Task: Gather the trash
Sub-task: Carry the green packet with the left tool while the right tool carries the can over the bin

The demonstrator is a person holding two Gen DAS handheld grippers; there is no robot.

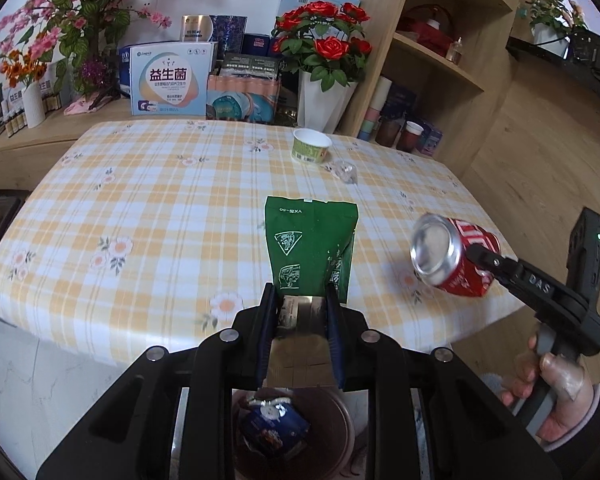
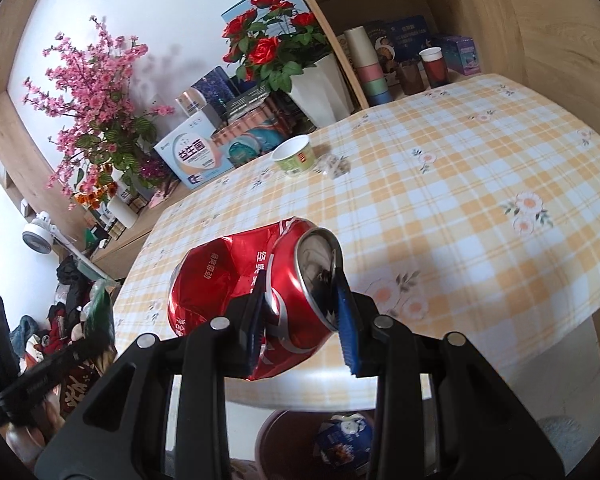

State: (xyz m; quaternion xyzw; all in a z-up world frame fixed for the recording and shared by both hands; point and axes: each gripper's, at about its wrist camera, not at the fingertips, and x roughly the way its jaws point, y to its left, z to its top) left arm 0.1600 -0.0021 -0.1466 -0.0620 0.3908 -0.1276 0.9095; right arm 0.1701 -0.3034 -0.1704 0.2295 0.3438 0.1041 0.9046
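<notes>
The table (image 1: 140, 200) wears a yellow and white check cloth with little flower prints, and the biggest readable thing behind it is a white and blue box (image 1: 171, 78) with "益生菌" in large purple characters. Below the table edge sits a dark brown bin (image 1: 332, 432) with a blue packet (image 1: 274, 430) already inside, print too blurry to read. The left gripper (image 1: 300, 304) is pinching a green bag (image 1: 310, 248) by its silvery open end; the bag hangs out over the table edge above the bin, with white triangle drawings and a tiny upside-down code near its far seam. The right gripper (image 2: 300, 308) is clamped on a red can (image 2: 256, 292), badly dented, white Chinese lettering on its side, held off the table. On the cloth further back stands a small green and white paper cup (image 1: 311, 146), with a crumpled clear wrapper (image 1: 344, 170) just beside it.
</notes>
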